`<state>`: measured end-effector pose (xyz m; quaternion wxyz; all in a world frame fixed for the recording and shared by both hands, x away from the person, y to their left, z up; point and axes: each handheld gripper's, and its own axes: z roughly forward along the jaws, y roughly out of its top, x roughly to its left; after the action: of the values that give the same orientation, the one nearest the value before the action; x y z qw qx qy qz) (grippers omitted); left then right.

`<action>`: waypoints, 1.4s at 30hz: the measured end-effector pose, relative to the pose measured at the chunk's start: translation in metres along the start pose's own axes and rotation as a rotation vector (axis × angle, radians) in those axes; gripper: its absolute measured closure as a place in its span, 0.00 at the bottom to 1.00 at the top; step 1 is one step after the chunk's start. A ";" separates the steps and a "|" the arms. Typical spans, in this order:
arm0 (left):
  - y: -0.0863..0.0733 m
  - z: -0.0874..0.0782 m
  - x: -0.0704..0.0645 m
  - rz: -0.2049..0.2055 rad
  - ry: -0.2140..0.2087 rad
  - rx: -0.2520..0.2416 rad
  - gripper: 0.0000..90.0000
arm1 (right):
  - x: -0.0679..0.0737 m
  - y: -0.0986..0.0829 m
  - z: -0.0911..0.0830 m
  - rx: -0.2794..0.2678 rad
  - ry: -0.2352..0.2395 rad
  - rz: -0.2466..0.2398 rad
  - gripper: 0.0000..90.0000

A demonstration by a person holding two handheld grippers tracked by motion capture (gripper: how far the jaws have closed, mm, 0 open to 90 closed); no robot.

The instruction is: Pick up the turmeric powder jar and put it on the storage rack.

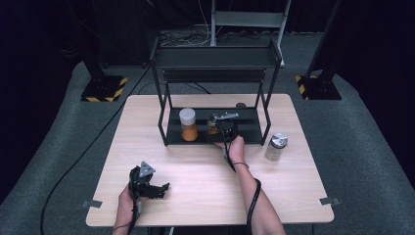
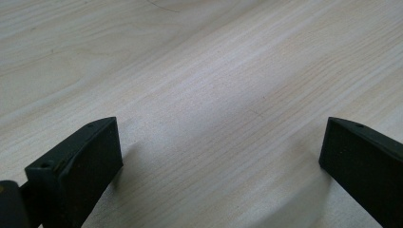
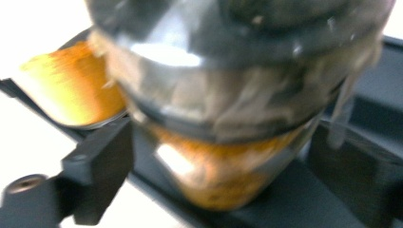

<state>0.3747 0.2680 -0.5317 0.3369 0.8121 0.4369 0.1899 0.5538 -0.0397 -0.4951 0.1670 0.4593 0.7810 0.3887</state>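
A pale wooden surface (image 1: 205,186) carried a black two-tier rack (image 1: 215,93) at its far side. On the rack's lower shelf (image 1: 195,137) stood a jar (image 1: 188,124) with a white lid, holding orange contents. Just beside it, toward the right, sat a second jar (image 3: 223,118) with a dark lid; it held orange-brown contents, with a paler, fibrous-looking layer near the top in the blurred right gripper view. The right tool (image 1: 221,123) reached into the lower shelf, and its jaws lay on either side of this second jar, close to the glass; whether they pressed on it could not be told. The white-lidded jar showed as an orange blur to the left in that view. A third jar (image 1: 276,147) with a metal lid stood on the surface just right of the rack; its contents were not discernible. The left tool (image 1: 155,189) rested low over the near left of the surface, jaws spread wide and empty.
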 end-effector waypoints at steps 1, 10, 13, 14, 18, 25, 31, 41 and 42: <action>0.000 0.000 0.000 0.003 0.001 0.001 0.00 | 0.000 -0.001 -0.002 0.009 0.013 -0.002 0.04; 0.000 0.000 -0.001 0.001 0.004 -0.003 0.00 | 0.010 -0.017 -0.022 0.080 0.083 -0.043 0.00; 0.000 0.000 -0.001 0.002 0.004 -0.003 0.00 | 0.012 -0.027 -0.031 0.088 0.093 -0.065 0.00; 0.000 0.000 -0.001 0.002 0.004 -0.003 0.00 | 0.013 -0.030 -0.034 0.091 0.096 -0.072 0.00; 0.000 0.000 -0.001 0.005 0.005 -0.003 0.00 | 0.015 -0.048 -0.050 0.093 0.100 -0.093 0.00; 0.000 0.000 -0.001 0.006 0.005 -0.002 0.00 | 0.014 -0.083 -0.079 0.098 0.093 -0.123 0.00; 0.000 0.000 -0.001 0.001 0.003 -0.002 0.00 | 0.005 -0.114 -0.107 0.097 0.076 -0.121 0.00; 0.000 0.000 0.000 0.000 0.001 -0.001 0.00 | -0.031 -0.166 -0.148 0.075 -0.022 -0.058 0.00; 0.000 0.000 0.000 0.003 0.001 0.001 0.00 | -0.034 -0.169 -0.153 0.066 -0.040 -0.054 0.00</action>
<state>0.3746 0.2681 -0.5316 0.3360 0.8128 0.4361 0.1905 0.3778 -0.1847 -0.5292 0.1779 0.4511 0.8021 0.3487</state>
